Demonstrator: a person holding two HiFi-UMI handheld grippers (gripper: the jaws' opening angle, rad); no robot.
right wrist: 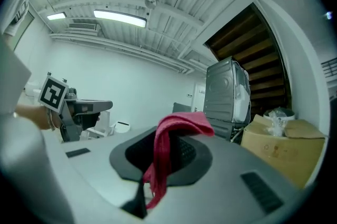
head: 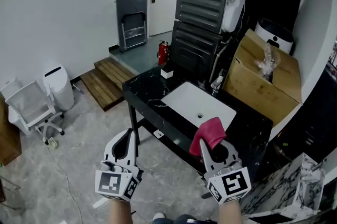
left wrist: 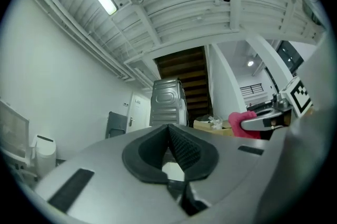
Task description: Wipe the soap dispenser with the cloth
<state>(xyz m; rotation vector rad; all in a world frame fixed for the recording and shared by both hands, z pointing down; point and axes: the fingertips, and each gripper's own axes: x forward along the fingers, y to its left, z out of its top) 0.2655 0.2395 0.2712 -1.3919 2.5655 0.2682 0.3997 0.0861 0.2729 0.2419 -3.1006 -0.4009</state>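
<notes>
In the head view my right gripper [head: 205, 144] is shut on a red cloth [head: 208, 132], held in the air just before the front edge of a black counter [head: 141, 89] with a white basin [head: 197, 104]. The right gripper view shows the cloth [right wrist: 181, 122] draped over and hanging between the closed pads of the right gripper [right wrist: 171, 139]. My left gripper [head: 131, 132] is level beside it, shut and empty; its pads [left wrist: 181, 146] meet at the tip. A small white and black item [head: 167, 72] stands on the counter's far left corner; I cannot tell whether it is the dispenser.
A tap [head: 216, 82] stands behind the basin. An open cardboard box [head: 263, 83] sits at the counter's right. Behind it rises a tall dark appliance [head: 202, 7] with a red extinguisher [head: 162, 53] beside it. A white chair [head: 30, 107] and bin [head: 59, 86] stand on the left.
</notes>
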